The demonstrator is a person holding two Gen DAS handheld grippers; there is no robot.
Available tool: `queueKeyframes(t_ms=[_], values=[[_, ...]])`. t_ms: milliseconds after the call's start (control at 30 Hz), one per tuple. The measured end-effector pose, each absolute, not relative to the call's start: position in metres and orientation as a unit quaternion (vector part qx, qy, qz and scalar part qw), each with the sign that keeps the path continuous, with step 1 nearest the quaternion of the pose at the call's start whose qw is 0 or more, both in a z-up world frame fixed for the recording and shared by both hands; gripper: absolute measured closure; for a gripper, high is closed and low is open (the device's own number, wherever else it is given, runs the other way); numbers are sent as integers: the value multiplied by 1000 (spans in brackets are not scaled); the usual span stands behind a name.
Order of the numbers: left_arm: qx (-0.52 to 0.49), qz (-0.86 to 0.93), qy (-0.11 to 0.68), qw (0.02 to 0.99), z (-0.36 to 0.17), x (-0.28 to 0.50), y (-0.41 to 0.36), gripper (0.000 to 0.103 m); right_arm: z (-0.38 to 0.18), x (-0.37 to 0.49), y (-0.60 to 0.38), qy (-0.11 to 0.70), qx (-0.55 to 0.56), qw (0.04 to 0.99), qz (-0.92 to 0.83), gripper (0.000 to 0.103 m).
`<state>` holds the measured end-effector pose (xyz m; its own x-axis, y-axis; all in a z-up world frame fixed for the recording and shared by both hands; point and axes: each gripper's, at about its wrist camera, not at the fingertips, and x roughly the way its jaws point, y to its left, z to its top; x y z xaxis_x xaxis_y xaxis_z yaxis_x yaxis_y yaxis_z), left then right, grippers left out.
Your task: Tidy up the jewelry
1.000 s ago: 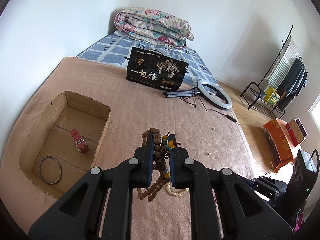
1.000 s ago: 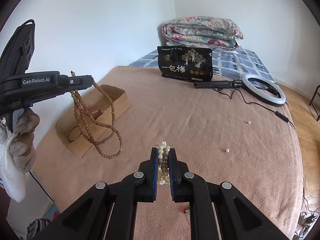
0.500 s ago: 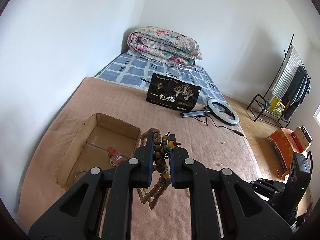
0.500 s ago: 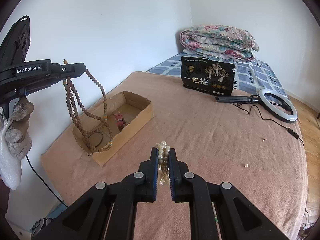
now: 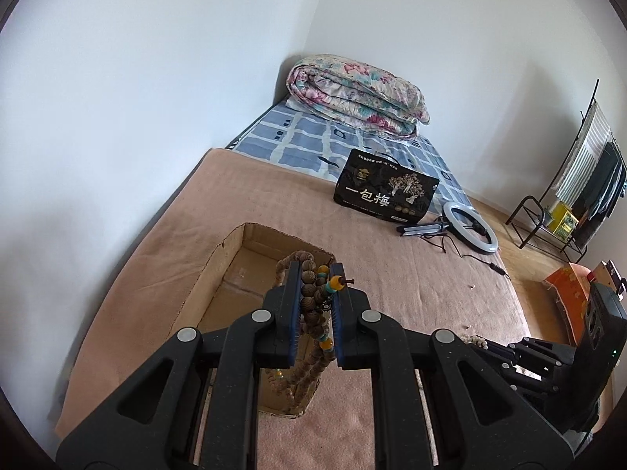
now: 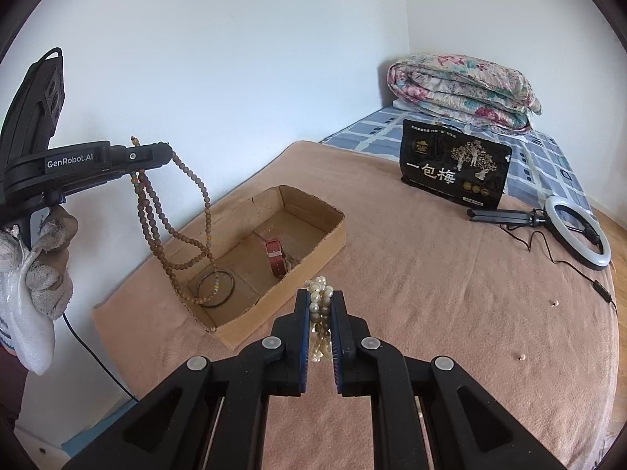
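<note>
My left gripper (image 5: 316, 274) is shut on a brown wooden bead necklace (image 5: 309, 305) with a few teal and amber beads. In the right wrist view the left gripper (image 6: 156, 154) holds the necklace (image 6: 172, 239) high, and its loops hang down into the near end of an open cardboard box (image 6: 313, 262) on the bed. The box holds a dark bangle (image 6: 215, 288) and a red watch strap (image 6: 276, 260). My right gripper (image 6: 319, 297) is shut on a white pearl bracelet (image 6: 318, 293), just right of the box's near corner.
A black snack bag (image 6: 454, 168) stands at the back of the tan blanket (image 6: 450, 293). A ring light (image 6: 580, 231) with its cable lies at the right. A folded floral quilt (image 6: 462, 90) is against the wall. Small loose beads (image 6: 521, 357) lie on the blanket.
My left gripper has risen and moved over the box, so the necklace now dangles into it. My right gripper with the pearls has come closer to the box.
</note>
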<state>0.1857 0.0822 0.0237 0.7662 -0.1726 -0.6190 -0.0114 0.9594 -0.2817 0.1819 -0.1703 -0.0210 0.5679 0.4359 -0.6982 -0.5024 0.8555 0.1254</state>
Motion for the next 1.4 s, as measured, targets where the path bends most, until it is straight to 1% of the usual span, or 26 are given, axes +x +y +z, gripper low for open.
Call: queueKeyframes(t_ms=[333,567,1033,1400], values=[[-136,-43,341,929,17,193,92,92,-25,216,-125,382,-47,876,290,96],[-128,-46,353,926,1,202,93,92,-31,246,-104,386,-37,872,299,96],[-114,-57,366,922,-20,219,85,92,-56,300,-83,406,-24,862,303,96],[-100,-54,382,917,-45,231,80,92,-74,324,-63,414,-26,858,304,96]])
